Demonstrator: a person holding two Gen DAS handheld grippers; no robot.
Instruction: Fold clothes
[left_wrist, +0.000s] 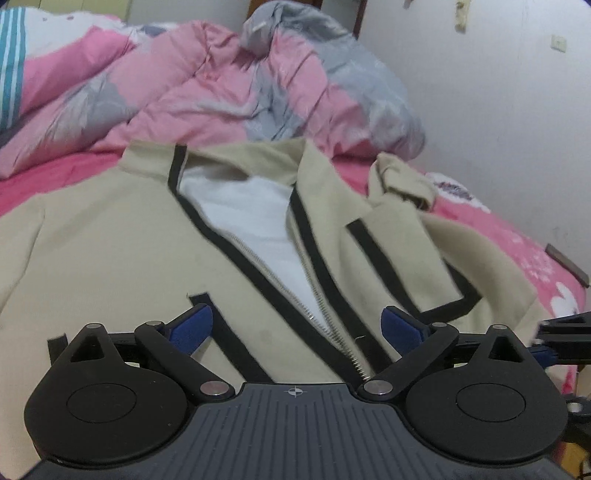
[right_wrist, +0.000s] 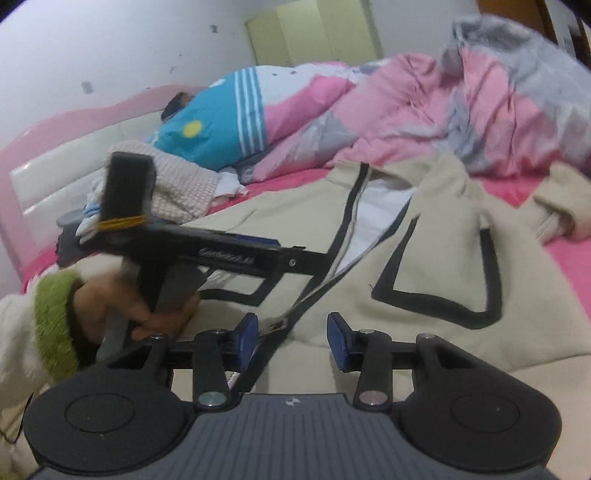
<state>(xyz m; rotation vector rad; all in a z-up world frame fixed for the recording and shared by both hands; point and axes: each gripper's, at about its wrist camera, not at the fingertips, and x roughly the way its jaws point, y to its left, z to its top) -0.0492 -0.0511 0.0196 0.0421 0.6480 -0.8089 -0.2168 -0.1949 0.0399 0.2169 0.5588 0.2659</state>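
A beige zip-up jacket (left_wrist: 122, 236) with black trim lies front-up on a pink bed; it also shows in the right wrist view (right_wrist: 436, 266). Its zipper is part open and shows a white lining (left_wrist: 255, 218). My left gripper (left_wrist: 295, 326) is open and hovers low over the jacket's lower front, its blue pads either side of the zipper. My right gripper (right_wrist: 291, 338) is open just above the hem, beside the zipper's lower end (right_wrist: 277, 326). The left gripper's body and the hand holding it show at the left of the right wrist view (right_wrist: 229, 254).
A rumpled pink and grey quilt (left_wrist: 229, 92) is heaped behind the jacket. A pile of folded clothes (right_wrist: 177, 188) sits near the headboard (right_wrist: 55, 162) at the left. A white wall (left_wrist: 517, 110) runs along the bed's right side.
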